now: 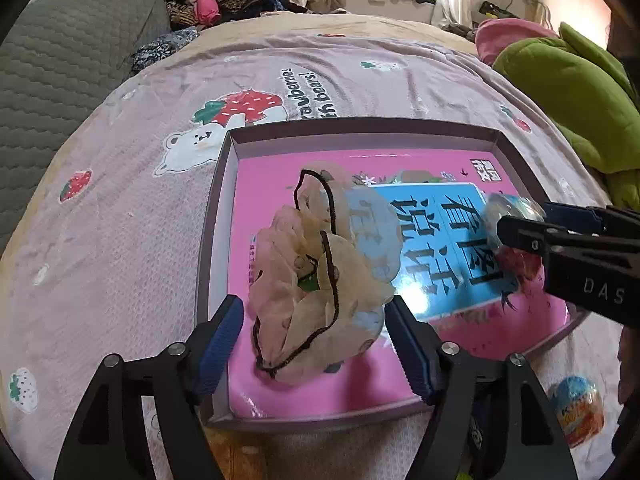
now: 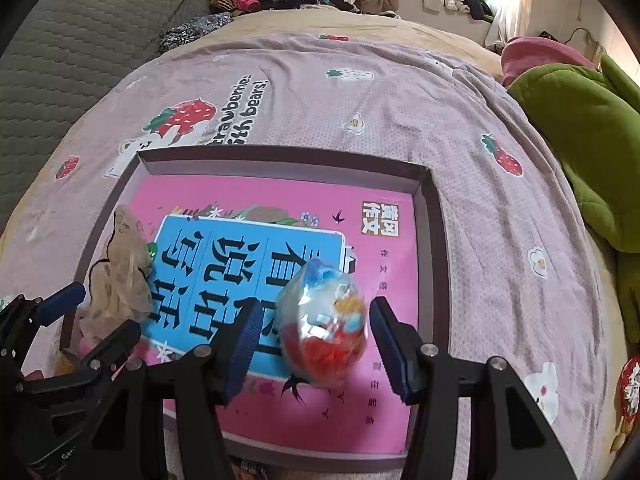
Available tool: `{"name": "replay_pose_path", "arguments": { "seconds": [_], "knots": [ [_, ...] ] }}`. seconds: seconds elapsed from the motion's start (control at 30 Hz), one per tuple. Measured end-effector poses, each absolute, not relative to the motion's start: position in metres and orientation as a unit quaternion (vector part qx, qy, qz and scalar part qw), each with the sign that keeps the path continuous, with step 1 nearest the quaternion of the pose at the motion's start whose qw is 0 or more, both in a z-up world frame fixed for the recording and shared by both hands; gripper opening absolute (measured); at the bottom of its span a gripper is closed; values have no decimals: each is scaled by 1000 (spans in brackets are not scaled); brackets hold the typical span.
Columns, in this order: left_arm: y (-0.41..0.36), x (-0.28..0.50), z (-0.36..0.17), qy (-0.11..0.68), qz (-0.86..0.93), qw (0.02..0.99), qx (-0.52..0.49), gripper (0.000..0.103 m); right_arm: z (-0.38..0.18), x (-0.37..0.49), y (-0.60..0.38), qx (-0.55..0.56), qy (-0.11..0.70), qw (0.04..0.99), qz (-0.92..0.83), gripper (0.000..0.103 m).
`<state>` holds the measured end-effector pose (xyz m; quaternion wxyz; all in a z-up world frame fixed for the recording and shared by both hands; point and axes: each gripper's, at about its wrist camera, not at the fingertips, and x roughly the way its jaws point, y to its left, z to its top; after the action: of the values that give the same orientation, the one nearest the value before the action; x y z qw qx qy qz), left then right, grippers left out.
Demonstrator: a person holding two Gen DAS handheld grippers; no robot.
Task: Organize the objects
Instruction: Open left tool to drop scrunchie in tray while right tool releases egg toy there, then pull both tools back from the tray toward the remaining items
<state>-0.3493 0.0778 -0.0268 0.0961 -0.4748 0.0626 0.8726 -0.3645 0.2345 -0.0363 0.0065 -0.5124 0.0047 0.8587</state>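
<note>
Here, left gripper (image 1: 316, 344) wide around scrunchie (image 1: 320, 276), released onto book (image 2: 280, 420) in box (image 2: 280, 160); right gripper (image 2: 310, 344) narrower, egg toy (image 2: 324, 320) between its fingers, whether gripped, cannot tell.

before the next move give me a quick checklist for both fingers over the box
1. Scrunchie released by left gripper: ok, fingers stand apart from it.
2. Scrunchie inside box, on the pink book: ok.
3. Toy egg gripped by right gripper: cannot tell, gaps show on both sides.
4. Egg over the box: ok.
5. Second egg boxed: not ok, lies outside on the bedspread.
</note>
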Motion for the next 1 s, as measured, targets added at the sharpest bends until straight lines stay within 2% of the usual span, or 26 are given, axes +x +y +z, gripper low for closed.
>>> {"name": "replay_pose_path", "arguments": {
  "seconds": [0.33, 0.53, 1.0],
  "knots": [
    [72, -334, -3, 48, 882, 91, -459, 79, -7, -346, 228, -494, -28, 16, 869, 58],
    [67, -323, 16, 44, 886, 89, -452, 79, 17, -334, 232, -480, -11, 16, 877, 61],
    [53, -289, 48, 32, 894, 89, -437, 80, 64, -298, 218, -450, -27, 10, 893, 64]
  ]
}}
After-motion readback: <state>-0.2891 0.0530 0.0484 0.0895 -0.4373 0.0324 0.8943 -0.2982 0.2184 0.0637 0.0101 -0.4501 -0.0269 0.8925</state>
